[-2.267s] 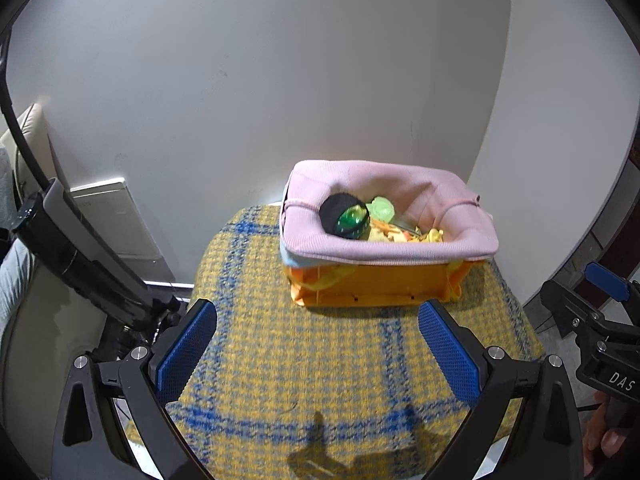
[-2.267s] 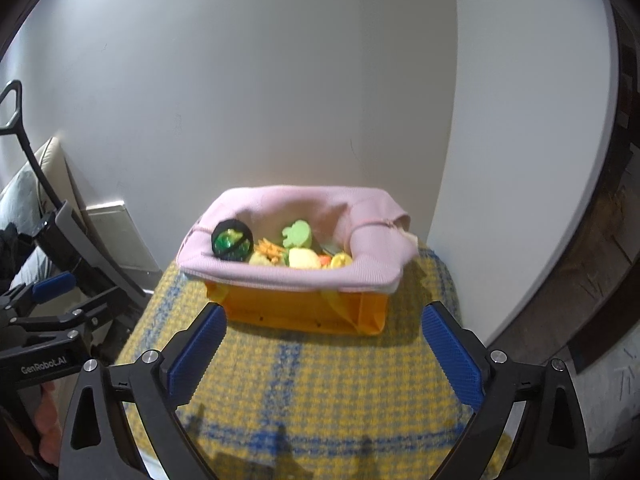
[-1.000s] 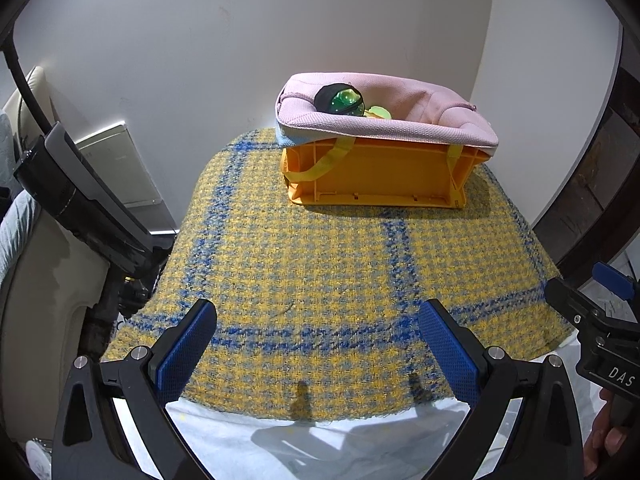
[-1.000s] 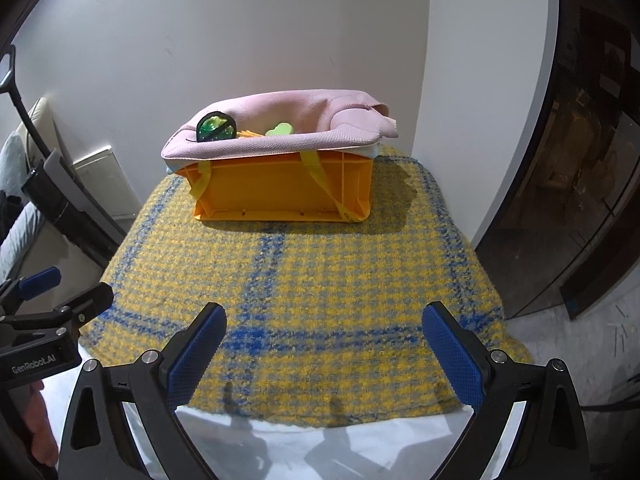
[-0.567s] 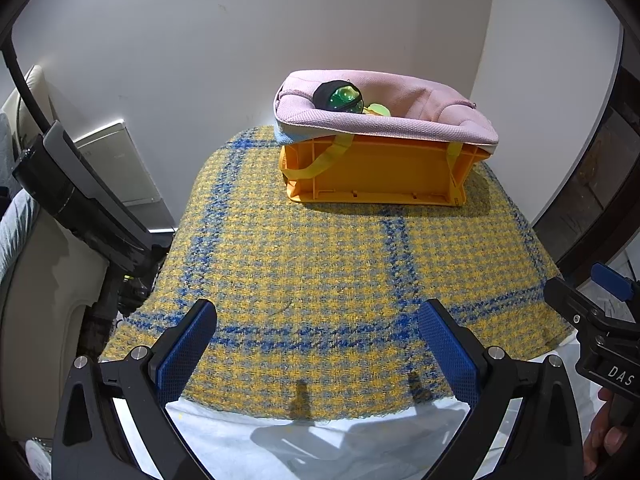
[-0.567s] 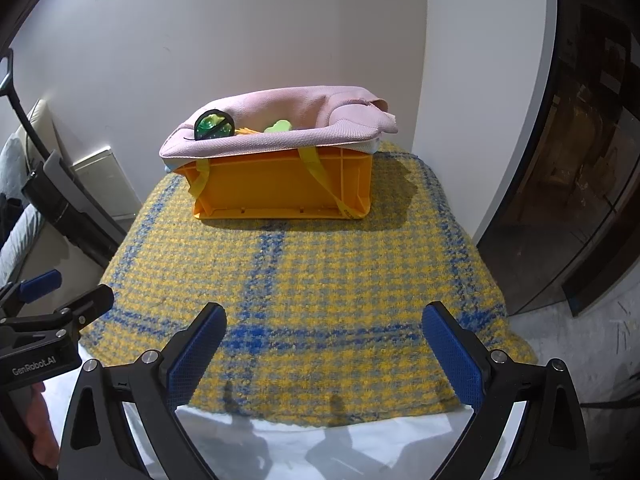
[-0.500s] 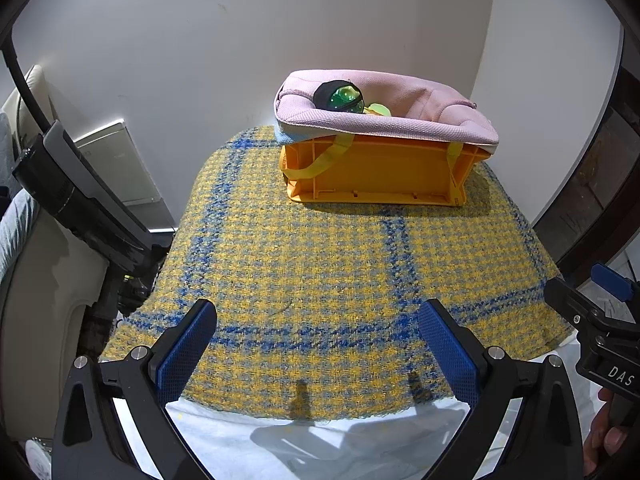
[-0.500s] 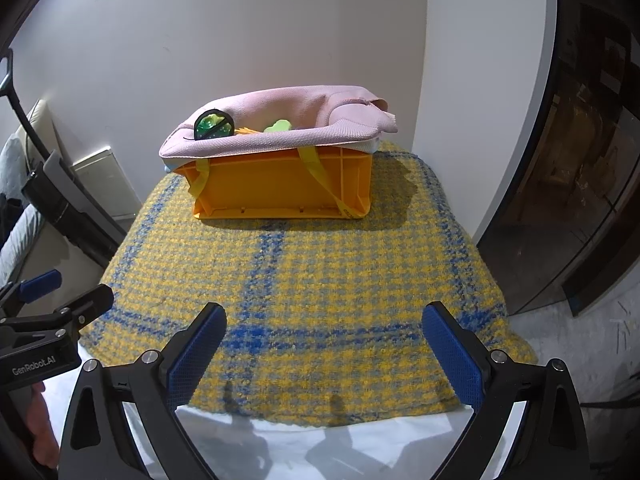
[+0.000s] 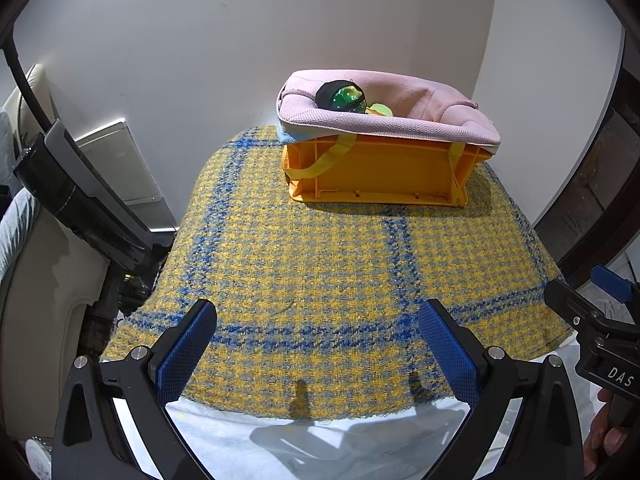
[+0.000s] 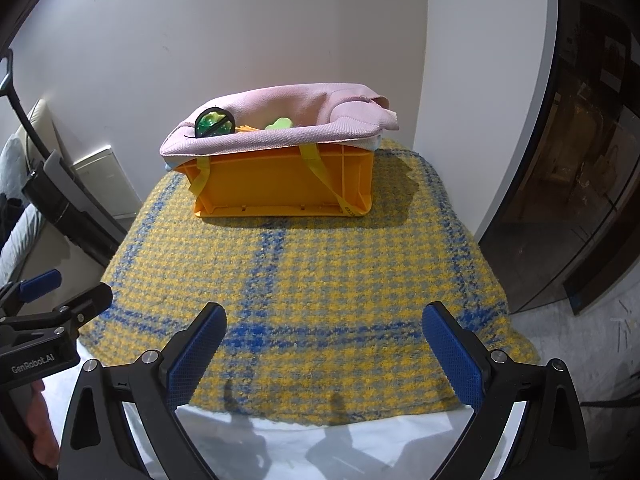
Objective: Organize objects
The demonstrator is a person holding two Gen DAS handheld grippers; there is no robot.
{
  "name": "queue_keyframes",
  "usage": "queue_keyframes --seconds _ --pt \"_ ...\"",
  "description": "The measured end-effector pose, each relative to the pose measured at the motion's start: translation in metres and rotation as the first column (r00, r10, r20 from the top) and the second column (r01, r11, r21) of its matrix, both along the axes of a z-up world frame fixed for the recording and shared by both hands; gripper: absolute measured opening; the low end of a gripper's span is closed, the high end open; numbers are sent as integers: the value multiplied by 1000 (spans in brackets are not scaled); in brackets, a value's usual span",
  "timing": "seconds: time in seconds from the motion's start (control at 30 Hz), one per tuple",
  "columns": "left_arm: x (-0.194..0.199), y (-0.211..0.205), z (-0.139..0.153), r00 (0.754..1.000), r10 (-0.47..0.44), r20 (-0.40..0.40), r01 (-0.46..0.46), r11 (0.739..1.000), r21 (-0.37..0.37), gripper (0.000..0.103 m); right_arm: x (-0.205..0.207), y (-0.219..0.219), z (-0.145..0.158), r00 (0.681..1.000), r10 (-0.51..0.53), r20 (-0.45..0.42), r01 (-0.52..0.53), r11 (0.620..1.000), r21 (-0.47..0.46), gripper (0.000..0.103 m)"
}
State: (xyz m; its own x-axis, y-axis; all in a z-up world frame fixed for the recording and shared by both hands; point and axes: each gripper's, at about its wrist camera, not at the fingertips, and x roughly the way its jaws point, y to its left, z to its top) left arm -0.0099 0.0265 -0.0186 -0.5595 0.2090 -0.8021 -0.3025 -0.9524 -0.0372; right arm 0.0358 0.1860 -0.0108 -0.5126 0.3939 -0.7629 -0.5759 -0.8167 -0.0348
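Yellow-and-blue checked cloth (image 9: 320, 272) covers our work surface, set against a white wall. Nearest us, our left gripper (image 9: 318, 344) and right gripper (image 10: 322, 340) hover over the cloth's front edge, jaws spread wide, grasping nothing. Well beyond them, at the cloth's far edge, sits the orange crate (image 10: 280, 184), lined with pink fabric (image 9: 400, 124), holding a black-and-green ball (image 9: 341, 96) and other toys.

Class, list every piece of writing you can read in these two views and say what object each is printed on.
"GenRobot.AI": on the left gripper, seen in the right wrist view.
"DAS": on the right gripper, seen in the left wrist view; the rest is cut off.
Print on the yellow strap of the orange crate: too small to read.
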Motion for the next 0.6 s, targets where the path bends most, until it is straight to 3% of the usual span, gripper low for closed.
queue_keyframes --seconds 0.6 --pt "0 0 0 1000 3 8 -3 1000 -11 103 0 0 0 1000 1 0 -1 1000 0 99"
